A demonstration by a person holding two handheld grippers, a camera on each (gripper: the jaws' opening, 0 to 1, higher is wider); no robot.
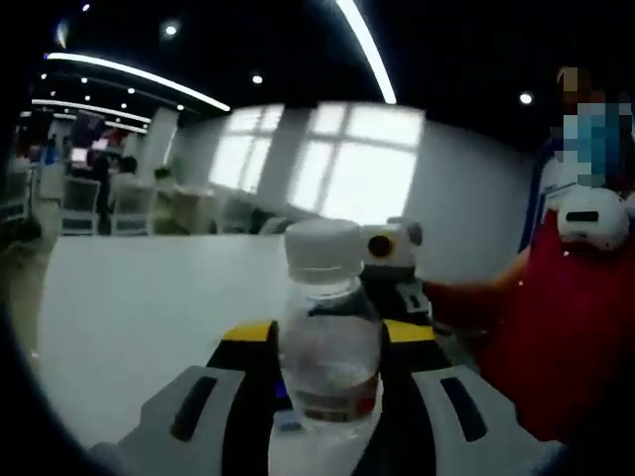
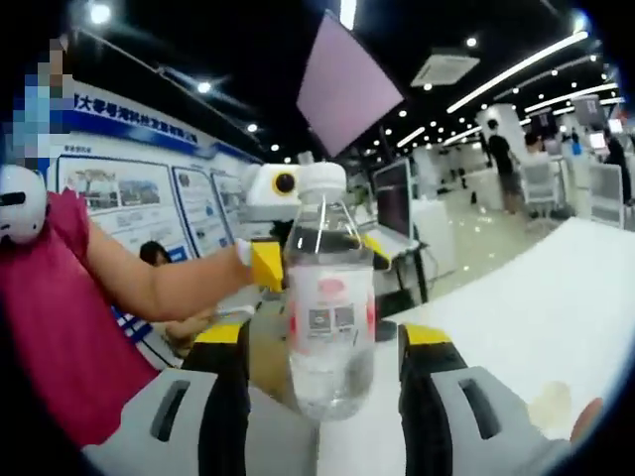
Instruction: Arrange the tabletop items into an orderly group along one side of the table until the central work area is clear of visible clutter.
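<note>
A clear plastic bottle (image 1: 329, 347) with a white cap and a red-and-white label stands upright between my left gripper's (image 1: 329, 342) jaws, which press on its sides. The same bottle (image 2: 329, 317) sits between my right gripper's (image 2: 325, 342) jaws, with a gap on each side. The two grippers face each other across the bottle. In the right gripper view the left gripper (image 2: 283, 188) shows behind the bottle, held by a bare arm. In the left gripper view the right gripper (image 1: 392, 246) shows behind the cap.
The white table (image 1: 139, 307) spreads out to the left of the bottle; the same table (image 2: 556, 297) shows in the right gripper view. A person in a red top (image 1: 566, 327) stands at its edge. Desks, chairs and people are far behind.
</note>
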